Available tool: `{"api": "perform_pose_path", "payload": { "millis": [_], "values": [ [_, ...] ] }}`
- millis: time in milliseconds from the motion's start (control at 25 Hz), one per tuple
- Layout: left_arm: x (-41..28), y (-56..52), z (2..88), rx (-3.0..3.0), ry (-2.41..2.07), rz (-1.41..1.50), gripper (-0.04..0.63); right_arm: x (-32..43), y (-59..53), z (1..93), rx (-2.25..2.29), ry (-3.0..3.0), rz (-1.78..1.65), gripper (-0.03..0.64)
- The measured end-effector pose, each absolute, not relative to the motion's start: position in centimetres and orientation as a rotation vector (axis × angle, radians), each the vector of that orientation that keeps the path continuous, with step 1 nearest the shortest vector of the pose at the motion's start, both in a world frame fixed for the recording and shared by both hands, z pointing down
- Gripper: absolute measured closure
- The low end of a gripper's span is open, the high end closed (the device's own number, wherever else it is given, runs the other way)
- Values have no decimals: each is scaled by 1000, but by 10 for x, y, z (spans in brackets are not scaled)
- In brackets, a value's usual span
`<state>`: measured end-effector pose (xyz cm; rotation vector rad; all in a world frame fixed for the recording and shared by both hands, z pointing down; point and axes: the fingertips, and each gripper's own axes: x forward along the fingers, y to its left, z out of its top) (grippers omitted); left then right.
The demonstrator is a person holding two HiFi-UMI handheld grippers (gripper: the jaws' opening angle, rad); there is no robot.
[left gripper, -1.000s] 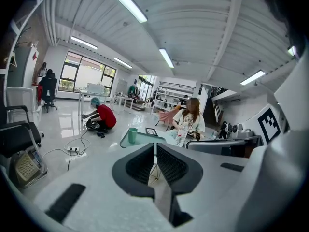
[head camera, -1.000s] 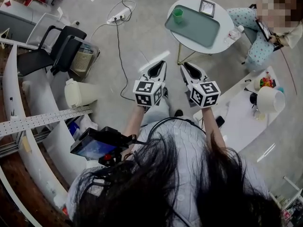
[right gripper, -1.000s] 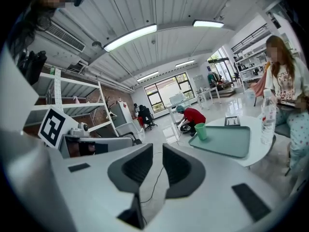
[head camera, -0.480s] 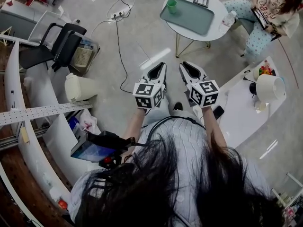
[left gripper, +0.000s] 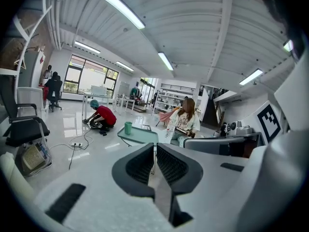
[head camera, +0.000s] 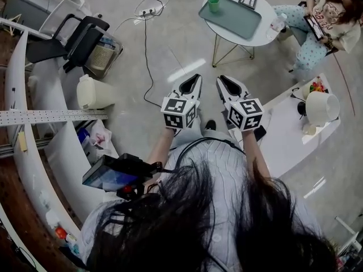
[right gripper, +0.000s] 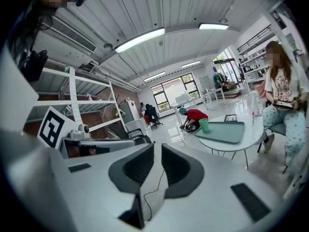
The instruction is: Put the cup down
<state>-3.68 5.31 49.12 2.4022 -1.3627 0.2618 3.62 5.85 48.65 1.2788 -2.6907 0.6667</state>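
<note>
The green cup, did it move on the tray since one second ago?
No. The green cup stands in the same corner of the teal tray on the round table; only the head view shifted.

The cup (head camera: 213, 3) stands on the far left corner of the tray (head camera: 229, 17), which lies on the round table (head camera: 264, 38) far ahead. A water bottle (head camera: 278, 22) stands at the table's right edge, with a seated person (head camera: 323, 16) just right of it. An office chair (head camera: 79, 38) stands far left, and a power strip (head camera: 148, 10) lies on the floor between chair and table
</note>
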Motion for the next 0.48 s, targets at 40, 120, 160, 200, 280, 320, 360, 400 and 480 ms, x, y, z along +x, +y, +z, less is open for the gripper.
{"api": "perform_pose_path", "payload": {
  "millis": [40,120,160,200,280,320,360,400,480],
  "values": [
    [-38,56,492,2400,-1368,263,568,34,61,487,1269,-2695,663,549],
    [-42,63,492,2395,-1378,261,568,29,67,487,1253,-2698,658,552],
    [-44,67,492,2391,-1384,259,567,27,71,488,1247,-2698,653,555],
    [-46,72,492,2386,-1391,257,568,25,75,488,1241,-2697,646,558],
    [-51,78,493,2374,-1405,254,567,21,81,488,1228,-2696,628,563],
    [-53,80,493,2368,-1412,255,568,19,83,488,1219,-2697,619,566],
    [-55,82,494,2364,-1417,258,568,17,85,489,1208,-2699,612,566],
    [-56,83,495,2361,-1421,261,568,16,86,490,1199,-2700,608,568],
    [-57,86,496,2359,-1426,265,568,14,88,492,1186,-2701,611,568]
  ]
}}
